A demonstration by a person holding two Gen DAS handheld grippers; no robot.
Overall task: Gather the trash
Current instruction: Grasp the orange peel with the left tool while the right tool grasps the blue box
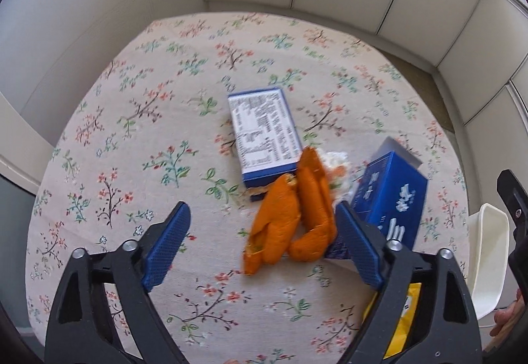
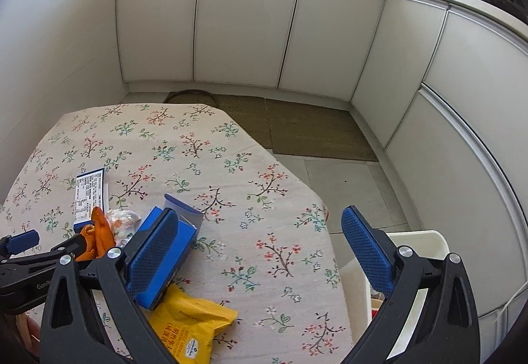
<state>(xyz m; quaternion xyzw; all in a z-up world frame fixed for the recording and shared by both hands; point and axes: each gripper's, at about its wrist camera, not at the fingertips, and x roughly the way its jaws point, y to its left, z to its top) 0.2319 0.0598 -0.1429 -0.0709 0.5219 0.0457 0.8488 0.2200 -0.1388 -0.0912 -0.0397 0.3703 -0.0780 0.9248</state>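
Orange peel [image 1: 290, 219] lies on the flowered tablecloth [image 1: 148, 139]. My left gripper [image 1: 260, 245] is open around it; the peel sits close against the right pad and far from the left one. A flat blue box [image 1: 264, 133] lies label-up just beyond the peel. A crumpled wrapper [image 1: 336, 163] and a tilted blue carton [image 1: 392, 196] are to the right. My right gripper [image 2: 262, 252] hangs open over bare cloth near the table's right edge. The blue carton [image 2: 188, 238] stands behind its left finger, and a yellow snack packet [image 2: 191, 327] lies below.
A white bin [image 2: 412, 265] stands on the floor off the table's right edge. White cabinet fronts [image 2: 241, 21] wrap around the far side, with a brown mat [image 2: 313, 133] on the floor. In the left wrist view a hand [image 1: 508, 321] shows at the lower right.
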